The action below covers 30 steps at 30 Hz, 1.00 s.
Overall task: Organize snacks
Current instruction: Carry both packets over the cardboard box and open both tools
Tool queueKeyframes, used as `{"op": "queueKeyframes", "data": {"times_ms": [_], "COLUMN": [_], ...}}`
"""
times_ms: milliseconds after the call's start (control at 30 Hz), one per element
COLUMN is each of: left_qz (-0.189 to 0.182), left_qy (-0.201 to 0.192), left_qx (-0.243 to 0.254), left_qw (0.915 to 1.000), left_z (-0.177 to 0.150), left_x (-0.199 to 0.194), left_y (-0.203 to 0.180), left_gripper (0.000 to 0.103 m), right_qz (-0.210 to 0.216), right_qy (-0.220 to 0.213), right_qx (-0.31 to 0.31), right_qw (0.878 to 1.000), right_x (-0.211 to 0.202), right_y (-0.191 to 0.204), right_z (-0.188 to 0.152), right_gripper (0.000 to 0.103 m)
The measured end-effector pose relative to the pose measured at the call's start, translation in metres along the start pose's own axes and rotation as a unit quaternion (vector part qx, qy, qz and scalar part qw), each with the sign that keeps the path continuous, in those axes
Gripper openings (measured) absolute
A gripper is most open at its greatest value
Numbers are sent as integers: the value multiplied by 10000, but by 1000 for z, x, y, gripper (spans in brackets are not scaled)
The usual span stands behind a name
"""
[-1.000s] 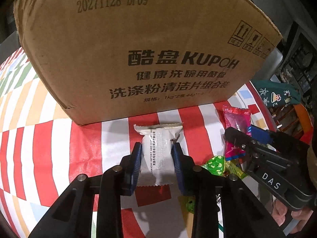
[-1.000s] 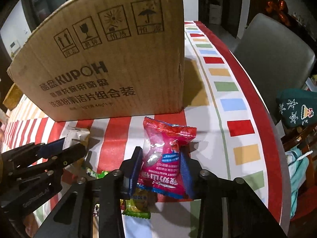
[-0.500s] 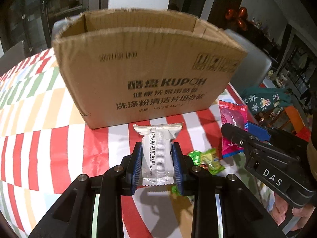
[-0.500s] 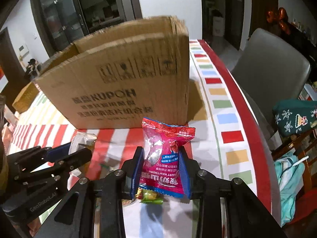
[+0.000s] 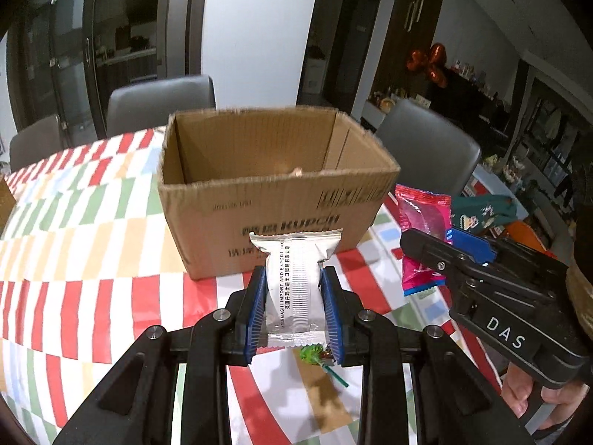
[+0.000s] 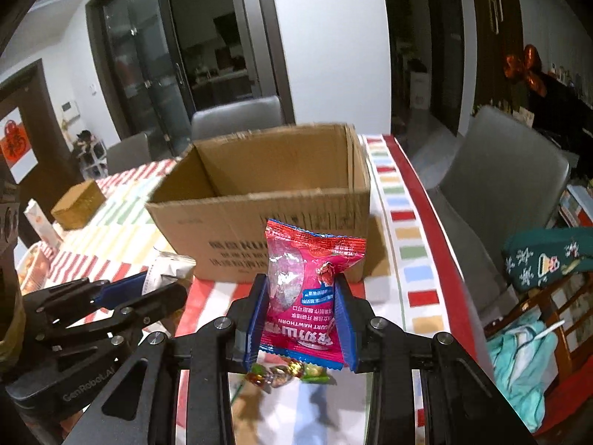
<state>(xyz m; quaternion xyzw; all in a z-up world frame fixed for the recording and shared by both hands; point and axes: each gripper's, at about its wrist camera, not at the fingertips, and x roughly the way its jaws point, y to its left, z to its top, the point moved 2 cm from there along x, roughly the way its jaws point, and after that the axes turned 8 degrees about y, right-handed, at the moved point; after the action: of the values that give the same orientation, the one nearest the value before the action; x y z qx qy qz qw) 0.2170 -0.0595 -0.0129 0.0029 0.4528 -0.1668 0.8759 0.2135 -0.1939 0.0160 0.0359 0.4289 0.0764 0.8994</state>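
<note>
My left gripper (image 5: 294,289) is shut on a silver snack packet (image 5: 294,278), held above the striped tablecloth. My right gripper (image 6: 302,296) is shut on a pink hawthorn snack bag (image 6: 305,289); that pink bag (image 5: 422,230) and the right gripper (image 5: 459,256) also show at the right of the left wrist view. The left gripper (image 6: 141,293) with the silver packet (image 6: 166,267) shows at the left of the right wrist view. An open cardboard box (image 5: 274,185) stands ahead of both, and its inside (image 6: 274,170) looks almost bare. A green-wrapped candy (image 5: 313,354) lies on the cloth below.
Small wrapped candies (image 6: 285,371) lie on the table (image 5: 85,241) under the right gripper. A small brown box (image 6: 79,204) sits at the far left. Grey chairs (image 6: 507,189) stand around the table, and a green bag (image 6: 548,259) hangs off the right edge.
Both grippers rose with their packets, from level with the box's front wall to above its rim, so the open inside of the box now shows.
</note>
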Motion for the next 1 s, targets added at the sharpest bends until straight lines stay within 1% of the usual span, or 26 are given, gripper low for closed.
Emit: {"op": "queueKeyframes", "data": {"times_ms": [333,500,767,1000], "left_qz": [69,177,314,389], "left_qy": [-411,-605,-686,-639], "left_qx": [69,107,209,162], "left_qw": [9991,9980,9969,9971], "left_z": [22,38,61,91], "left_x": [-39,-53,-57,-43], "left_y": [-1,0,6,15], "left_gripper": [30,30,30,30], "right_qz": [82,81,81,-35], "right_qy": [-356,-497,-536,-530], "right_qx": [-132,-239,-313,-395], "right_qw": [9992,9984,9980,9978], "right_x": [-28,-36,-28,-15], "right_y": [12,19,20,17], "right_z": [23,38,63,85], "right_gripper": [35,35,35,35]}}
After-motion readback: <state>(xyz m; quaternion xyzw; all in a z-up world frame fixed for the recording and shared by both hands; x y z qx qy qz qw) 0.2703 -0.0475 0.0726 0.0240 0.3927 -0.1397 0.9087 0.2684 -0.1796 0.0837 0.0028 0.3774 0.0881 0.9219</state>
